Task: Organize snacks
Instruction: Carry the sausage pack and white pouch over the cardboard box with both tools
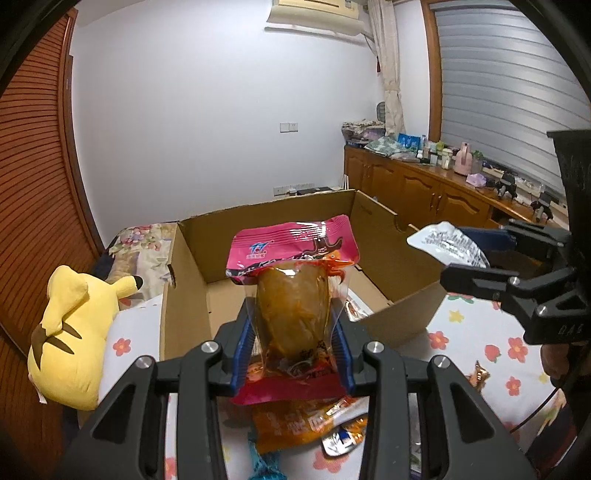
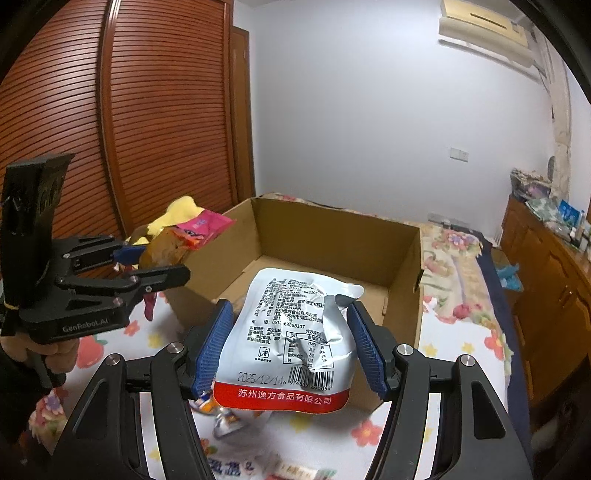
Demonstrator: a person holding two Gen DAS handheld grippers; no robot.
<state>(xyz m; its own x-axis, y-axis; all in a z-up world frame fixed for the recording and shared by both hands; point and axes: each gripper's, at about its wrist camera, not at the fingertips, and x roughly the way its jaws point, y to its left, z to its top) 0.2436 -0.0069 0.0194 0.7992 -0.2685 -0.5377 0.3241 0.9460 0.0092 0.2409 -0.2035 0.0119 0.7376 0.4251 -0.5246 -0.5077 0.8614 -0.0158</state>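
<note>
Bed (image 2: pixel 461 332) | one box (image 2: pixel 332 236) | left jaws grip pink packet (image 1: pixel 293 295) | right jaws grip silver packet (image 2: pixel 291 332)

A home bedroom: a bed with a floral sheet (image 1: pixel 480 332), a louvred wooden wardrobe (image 2: pixel 166 110), a wall air conditioner (image 1: pixel 314 14), and a cluttered wooden sideboard (image 1: pixel 424 192).

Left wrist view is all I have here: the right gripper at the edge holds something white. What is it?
Observer: A silver-white snack pouch with a red bottom band, clamped between the right gripper's blue fingers.
Operator: Which face shows?
Observer: The back: barcode, nutrition table, printed date.
Operator: Is it over the cardboard box yet?
Observer: It's held at the near rim, and the box floor visible beyond is bare.
</note>
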